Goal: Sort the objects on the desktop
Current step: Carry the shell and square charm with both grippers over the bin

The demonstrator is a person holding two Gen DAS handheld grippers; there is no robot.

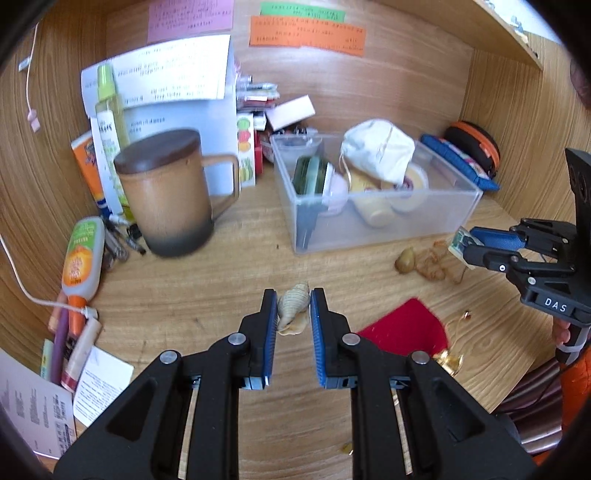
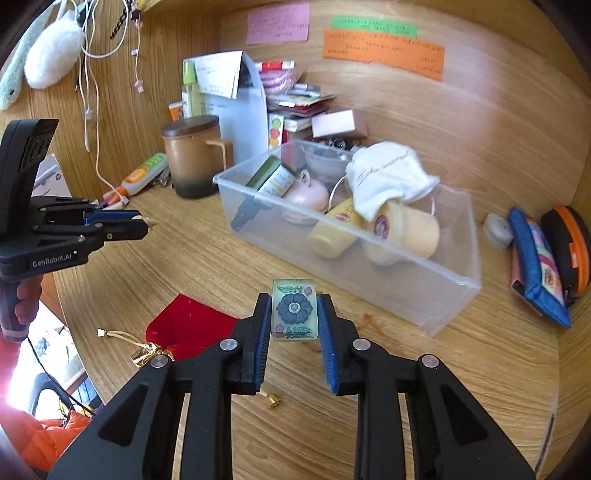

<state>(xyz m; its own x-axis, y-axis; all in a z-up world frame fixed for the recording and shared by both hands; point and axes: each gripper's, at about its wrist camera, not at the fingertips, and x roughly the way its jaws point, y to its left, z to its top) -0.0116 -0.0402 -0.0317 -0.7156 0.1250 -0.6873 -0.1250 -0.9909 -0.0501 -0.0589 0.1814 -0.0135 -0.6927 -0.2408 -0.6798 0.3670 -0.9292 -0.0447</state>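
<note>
Mid-sort: my left gripper (image 1: 293, 312) is clamped on the ribbed beige seashell (image 1: 292, 302) at lower centre, my right gripper (image 2: 294, 314) on the translucent flower-printed mahjong tile (image 2: 294, 308), neither yet in the clear plastic bin (image 1: 458, 206) mid-frame; red velvet pouch (image 1: 404, 326) left.

My wooden desk (image 2: 443, 369): clear bin (image 2: 458, 273), lidded brown mug (image 1: 166, 192), red pouch (image 2: 188, 325), blue case (image 2: 535, 266), papers (image 1: 99, 384) resting on it.

Wall notes (image 1: 306, 35) too blurred to read; mug (image 1: 166, 192) motion-smeared; white pouch (image 2: 388, 177) hides bin contents beneath it.
</note>
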